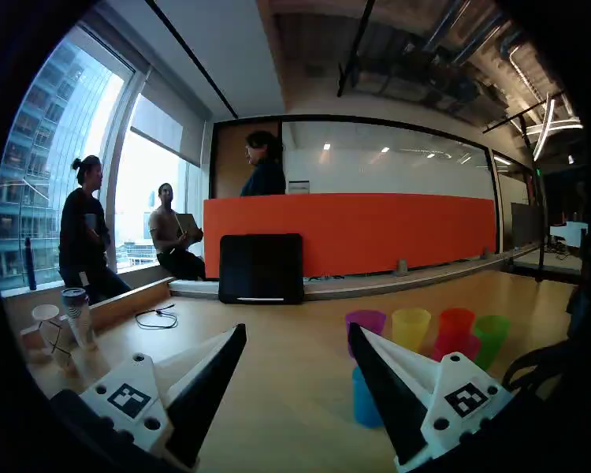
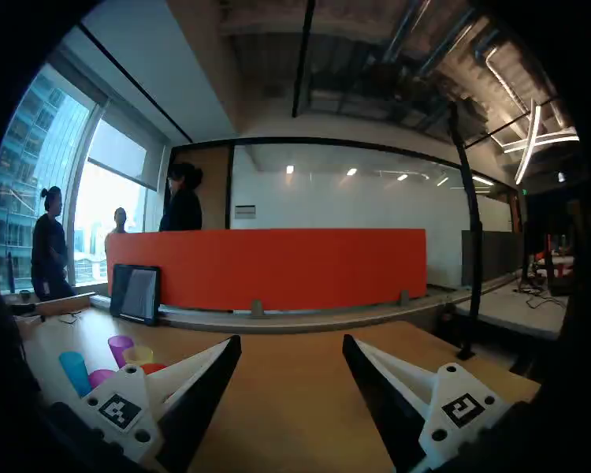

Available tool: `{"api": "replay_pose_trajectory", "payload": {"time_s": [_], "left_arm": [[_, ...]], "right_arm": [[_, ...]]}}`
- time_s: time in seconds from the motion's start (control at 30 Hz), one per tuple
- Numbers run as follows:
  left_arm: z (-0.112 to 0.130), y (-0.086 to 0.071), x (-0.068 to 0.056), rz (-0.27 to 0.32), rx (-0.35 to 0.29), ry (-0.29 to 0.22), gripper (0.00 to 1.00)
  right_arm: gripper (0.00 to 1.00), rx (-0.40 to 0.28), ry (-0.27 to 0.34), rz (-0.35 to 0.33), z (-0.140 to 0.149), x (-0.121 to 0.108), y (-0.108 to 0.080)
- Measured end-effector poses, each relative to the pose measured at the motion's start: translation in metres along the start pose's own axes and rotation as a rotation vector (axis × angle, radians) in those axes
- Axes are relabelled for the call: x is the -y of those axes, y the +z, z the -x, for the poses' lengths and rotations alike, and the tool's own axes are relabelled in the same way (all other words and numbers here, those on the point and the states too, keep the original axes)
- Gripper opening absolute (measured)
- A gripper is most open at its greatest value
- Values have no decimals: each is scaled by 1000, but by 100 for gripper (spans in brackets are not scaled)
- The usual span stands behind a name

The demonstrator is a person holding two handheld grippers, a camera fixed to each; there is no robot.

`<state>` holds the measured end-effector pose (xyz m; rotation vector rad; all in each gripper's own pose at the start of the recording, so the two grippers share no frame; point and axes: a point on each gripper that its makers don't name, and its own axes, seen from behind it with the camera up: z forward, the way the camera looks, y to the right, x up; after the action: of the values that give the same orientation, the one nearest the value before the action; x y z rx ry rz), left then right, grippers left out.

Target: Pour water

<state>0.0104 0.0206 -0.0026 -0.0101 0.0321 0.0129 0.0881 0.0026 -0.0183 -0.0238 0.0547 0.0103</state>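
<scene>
Several coloured plastic cups stand on the wooden table: a purple cup (image 1: 365, 324), a yellow cup (image 1: 410, 327), a red cup (image 1: 456, 327), a green cup (image 1: 491, 337) and a blue cup (image 1: 364, 399) partly behind my left gripper's right finger. My left gripper (image 1: 295, 347) is open above the table, with the cups just right of its gap. In the right gripper view the cups sit at the far left: blue cup (image 2: 74, 372), purple cup (image 2: 120, 348), yellow cup (image 2: 138, 355). My right gripper (image 2: 291, 355) is open over bare table with nothing between its fingers.
A black tablet (image 1: 261, 268) leans against the orange partition (image 1: 351, 232) at the table's back edge. A cable (image 1: 155, 317) and a paper cup (image 1: 76, 314) lie at the left by a wooden ledge. Three people stand or sit near the window. A black pole (image 2: 473, 260) rises at right.
</scene>
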Motion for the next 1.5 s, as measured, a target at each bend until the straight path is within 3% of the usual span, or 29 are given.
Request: {"api": "replay_pose_trajectory", "payload": {"time_s": [0.67, 1.5], "left_arm": [[26, 7, 10, -2, 28, -21, 96], [25, 4, 11, 4, 14, -23, 96]], "right_arm": [[100, -6, -12, -6, -10, 11, -1], [100, -5, -4, -4, -10, 10, -1]]}}
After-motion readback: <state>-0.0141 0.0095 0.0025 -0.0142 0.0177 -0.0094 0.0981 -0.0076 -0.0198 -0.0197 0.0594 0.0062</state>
